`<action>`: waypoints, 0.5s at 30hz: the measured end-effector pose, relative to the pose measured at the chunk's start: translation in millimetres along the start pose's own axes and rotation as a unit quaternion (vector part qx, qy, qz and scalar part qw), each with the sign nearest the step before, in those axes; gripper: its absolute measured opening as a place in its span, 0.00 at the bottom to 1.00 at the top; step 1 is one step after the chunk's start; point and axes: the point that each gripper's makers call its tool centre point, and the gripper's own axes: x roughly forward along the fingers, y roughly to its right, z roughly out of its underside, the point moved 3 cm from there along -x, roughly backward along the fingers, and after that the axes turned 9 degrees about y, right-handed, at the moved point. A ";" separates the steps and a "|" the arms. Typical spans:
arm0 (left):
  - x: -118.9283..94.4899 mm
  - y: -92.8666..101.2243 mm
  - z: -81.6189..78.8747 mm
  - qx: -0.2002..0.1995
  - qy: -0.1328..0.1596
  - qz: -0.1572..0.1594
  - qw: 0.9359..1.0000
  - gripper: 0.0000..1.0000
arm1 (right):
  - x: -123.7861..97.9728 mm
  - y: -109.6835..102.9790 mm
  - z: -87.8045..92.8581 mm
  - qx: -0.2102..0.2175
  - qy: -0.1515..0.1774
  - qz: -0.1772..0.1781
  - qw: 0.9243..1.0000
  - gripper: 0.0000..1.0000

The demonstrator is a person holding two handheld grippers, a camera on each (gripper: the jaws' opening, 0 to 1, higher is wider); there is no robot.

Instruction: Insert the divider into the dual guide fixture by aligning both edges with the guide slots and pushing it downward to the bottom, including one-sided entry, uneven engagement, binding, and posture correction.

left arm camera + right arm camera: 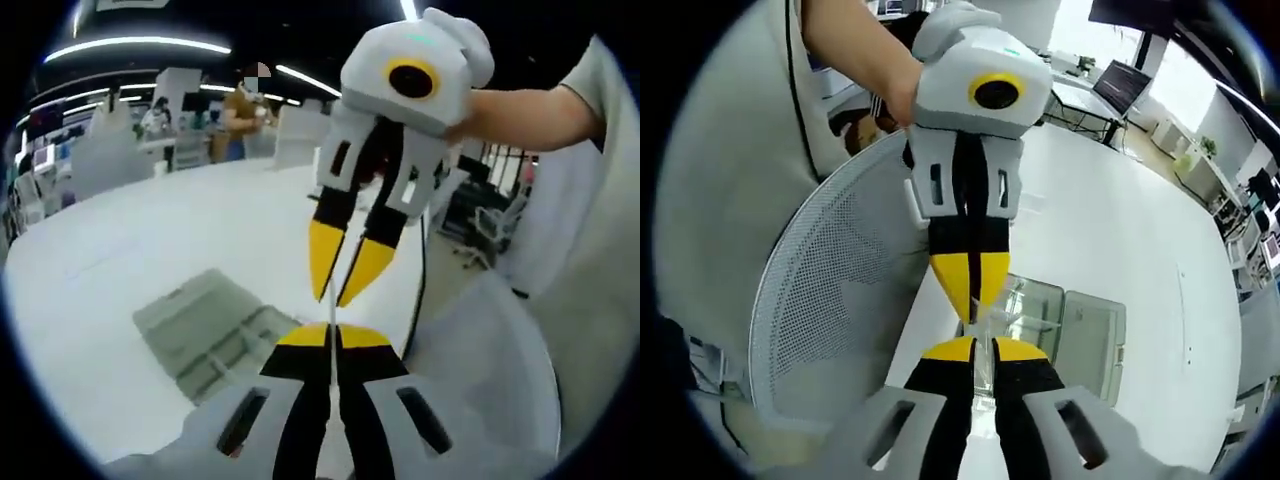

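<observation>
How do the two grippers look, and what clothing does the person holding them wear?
Both grippers have pale grey plastic bodies, black jaw arms and yellow pointed tips. The right gripper and the left gripper each carry a round black lens ringed in yellow, with slotted side plates below. A thin black cable hangs near the right one. The person's light grey short sleeve shows.

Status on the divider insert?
Left claw, right claw: both shut on clear divider, held in air. Fixture on table below, divider not yet in it. Nothing between them.
</observation>
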 end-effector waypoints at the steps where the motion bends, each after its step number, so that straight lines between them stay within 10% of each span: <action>1: 0.3 0.3 -0.4 0.004 0.001 0.001 1.000 0.00 | 0.4 -0.5 0.1 0.000 -0.001 -0.003 1.000 0.01; 15: 1.8 2.9 1.8 0.029 -0.002 0.012 1.000 0.00 | 5.2 -4.0 1.7 0.025 0.000 -0.033 0.999 0.00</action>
